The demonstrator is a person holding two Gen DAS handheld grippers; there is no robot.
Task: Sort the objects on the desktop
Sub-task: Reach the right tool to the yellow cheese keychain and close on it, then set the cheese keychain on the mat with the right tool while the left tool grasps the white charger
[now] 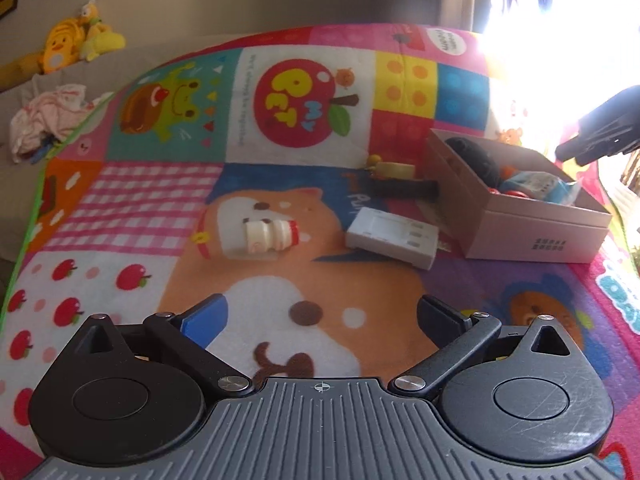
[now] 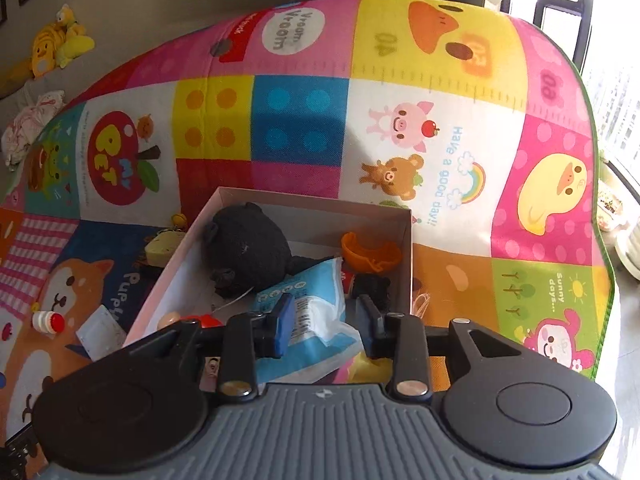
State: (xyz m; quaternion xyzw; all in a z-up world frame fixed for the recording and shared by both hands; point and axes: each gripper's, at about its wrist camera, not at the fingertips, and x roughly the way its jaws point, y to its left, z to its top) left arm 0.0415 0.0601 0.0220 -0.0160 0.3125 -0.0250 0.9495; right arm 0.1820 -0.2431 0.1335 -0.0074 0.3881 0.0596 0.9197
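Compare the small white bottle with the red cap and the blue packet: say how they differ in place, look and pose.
The small white bottle lies on its side on the play mat, outside the cardboard box; the blue packet lies inside that box. The bottle is rigid and ribbed; the packet is flat, soft and crinkled. The bottle sits ahead of the wide-open left gripper; the packet sits under the right gripper. Neither is gripped.

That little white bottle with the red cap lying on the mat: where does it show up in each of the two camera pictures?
Left wrist view: the white bottle lies on its side near the middle, on the mat's puppy picture, left of the flat white box.
Right wrist view: the bottle sits at the far left edge, red cap facing the camera.
Shared landmark: the open cardboard box, right of the bottle in both.
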